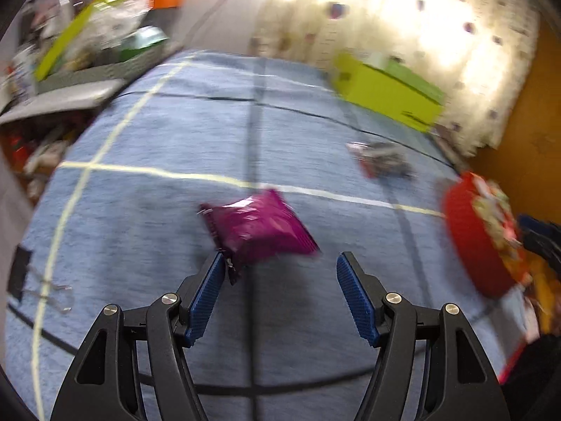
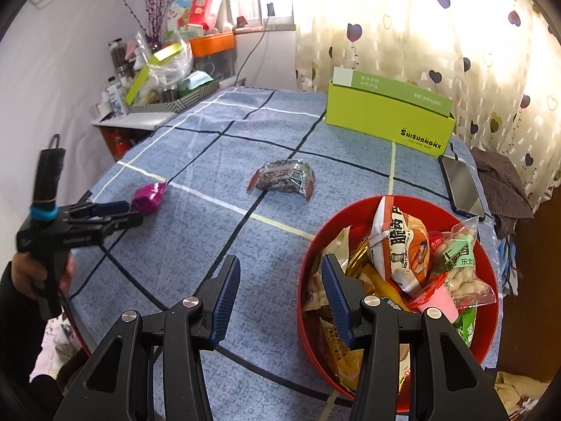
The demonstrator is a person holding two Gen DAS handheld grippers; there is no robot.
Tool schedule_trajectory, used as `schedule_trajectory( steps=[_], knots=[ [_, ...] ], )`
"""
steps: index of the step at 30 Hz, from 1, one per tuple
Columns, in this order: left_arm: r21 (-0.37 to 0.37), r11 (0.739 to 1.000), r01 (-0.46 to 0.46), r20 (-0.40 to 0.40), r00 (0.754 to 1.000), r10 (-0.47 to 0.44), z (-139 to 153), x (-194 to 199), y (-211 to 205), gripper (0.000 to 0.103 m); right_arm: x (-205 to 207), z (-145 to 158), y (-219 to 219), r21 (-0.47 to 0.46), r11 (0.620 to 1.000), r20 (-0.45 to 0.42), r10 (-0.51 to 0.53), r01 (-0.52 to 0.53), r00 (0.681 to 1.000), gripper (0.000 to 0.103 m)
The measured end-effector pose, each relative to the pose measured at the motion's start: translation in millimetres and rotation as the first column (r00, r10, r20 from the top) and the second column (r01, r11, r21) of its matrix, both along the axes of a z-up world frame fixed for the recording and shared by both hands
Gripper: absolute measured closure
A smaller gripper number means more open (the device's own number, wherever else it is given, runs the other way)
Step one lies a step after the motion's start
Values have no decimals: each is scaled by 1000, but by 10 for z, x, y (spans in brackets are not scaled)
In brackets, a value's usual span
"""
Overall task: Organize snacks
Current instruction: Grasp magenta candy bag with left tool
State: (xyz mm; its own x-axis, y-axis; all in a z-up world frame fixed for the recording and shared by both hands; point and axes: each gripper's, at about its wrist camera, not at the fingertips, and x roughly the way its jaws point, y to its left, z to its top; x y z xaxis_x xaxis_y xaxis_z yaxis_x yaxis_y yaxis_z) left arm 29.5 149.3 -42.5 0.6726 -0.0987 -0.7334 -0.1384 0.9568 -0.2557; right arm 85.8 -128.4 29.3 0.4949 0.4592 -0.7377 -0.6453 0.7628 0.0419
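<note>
A purple snack packet (image 1: 259,231) lies on the blue checked tablecloth (image 1: 157,210). My left gripper (image 1: 282,263) is open just short of it, and the packet's near corner touches the left fingertip. In the right wrist view the same packet (image 2: 149,196) sits at the tips of the left gripper (image 2: 131,213), which a hand holds. A silver and red packet (image 2: 284,177) lies mid-table. A red bowl (image 2: 336,221) is heaped with snack bags. My right gripper (image 2: 280,263) hangs open over the bowl's left rim with nothing between its fingers.
A lime green open box (image 2: 385,119) stands at the table's back edge, with a dark phone (image 2: 463,186) to its right. A cluttered shelf with a tray (image 2: 168,101) stands off the left side. A black binder clip (image 1: 21,273) lies near the left edge.
</note>
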Motion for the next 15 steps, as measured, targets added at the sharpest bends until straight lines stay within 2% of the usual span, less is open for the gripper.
schedule_trajectory(
  steps=[3, 6, 10, 13, 15],
  knots=[
    [36, 997, 72, 49, 996, -74, 116, -74, -163, 36, -11, 2, 5, 0, 1000, 3, 4, -4, 1000, 56],
    [96, 992, 81, 82, 993, -89, 220, -91, -195, 36, -15, 3, 6, 0, 1000, 4, 5, -5, 1000, 56],
    [181, 981, 74, 57, 995, -85, 210, 52, -105, 36, -19, 7, -1, 1, 1000, 6, 5, -5, 1000, 56],
    [268, 961, 63, 7, 998, -67, 107, 212, -24, 36, -17, 5, -1, -1, 1000, 5, 4, -4, 1000, 56],
    [298, 952, 61, -17, 998, -58, 42, 297, 7, 36, -13, 4, -7, 0, 1000, 1, 3, -3, 1000, 56]
  ],
)
